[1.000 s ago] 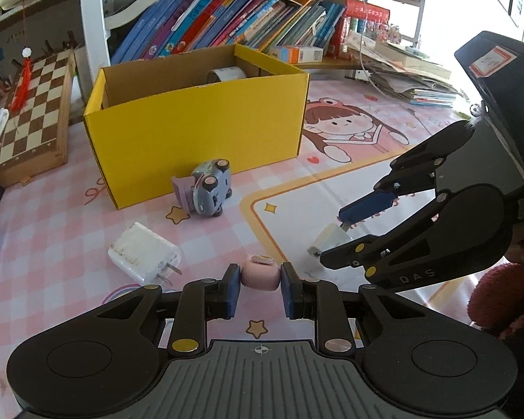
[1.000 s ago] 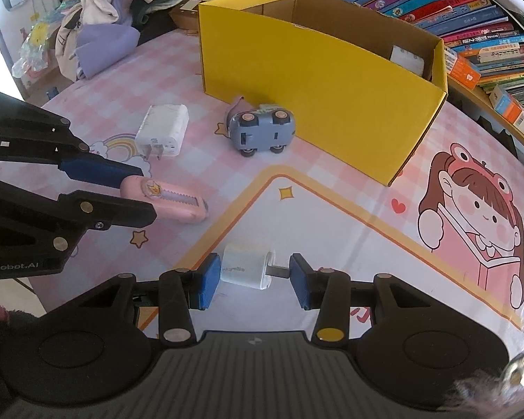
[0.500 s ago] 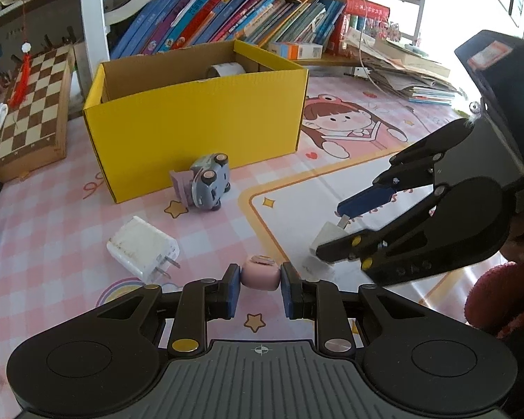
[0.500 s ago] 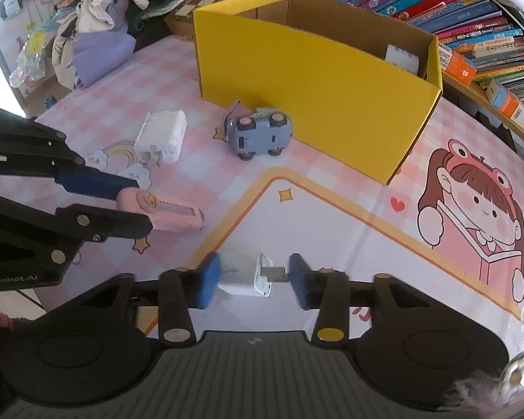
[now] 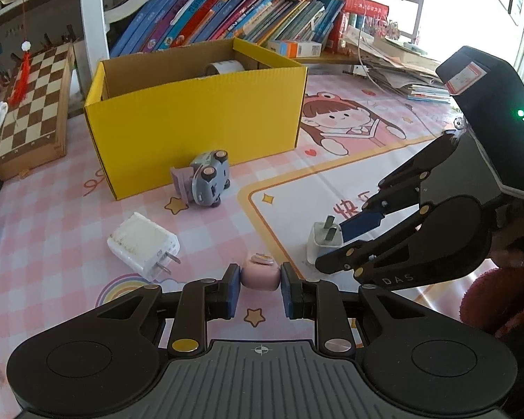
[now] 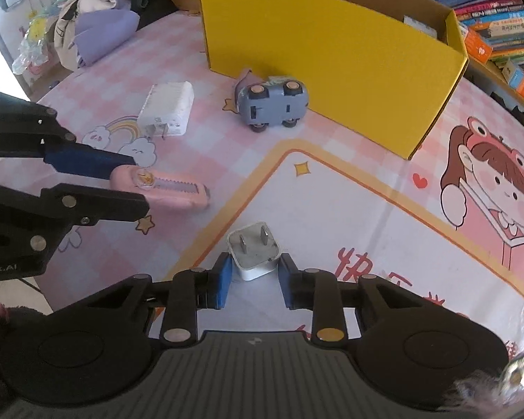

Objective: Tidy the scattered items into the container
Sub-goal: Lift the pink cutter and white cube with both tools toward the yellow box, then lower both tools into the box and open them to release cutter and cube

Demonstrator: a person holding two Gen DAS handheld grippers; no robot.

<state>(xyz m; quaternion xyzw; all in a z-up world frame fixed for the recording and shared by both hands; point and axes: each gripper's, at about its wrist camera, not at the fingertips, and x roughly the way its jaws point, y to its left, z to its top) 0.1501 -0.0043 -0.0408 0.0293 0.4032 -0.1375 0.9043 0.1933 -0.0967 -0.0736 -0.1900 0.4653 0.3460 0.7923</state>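
My left gripper (image 5: 260, 286) is shut on the end of a pink utility knife (image 5: 260, 274) that lies on the play mat. The knife's full length (image 6: 164, 193) shows in the right wrist view. My right gripper (image 6: 254, 281) is shut on a small white charger (image 6: 253, 256) standing prongs-up on the mat; the left wrist view shows this charger (image 5: 323, 244) too. A larger white charger (image 5: 143, 248) and a blue toy car (image 5: 209, 183) on its side lie loose before the yellow box (image 5: 199, 122). A tape roll (image 5: 225, 67) sits inside the box.
A chessboard (image 5: 31, 104) lies left of the box. Behind the box is a shelf of books (image 5: 227, 21), with stacked papers (image 5: 401, 66) at the back right. A pile of clothes (image 6: 97, 7) sits past the mat's far edge.
The small white charger lay on its side between my right gripper's open jaws; it now stands prongs-up with the jaws closed on it. My left gripper kept its grip and place.
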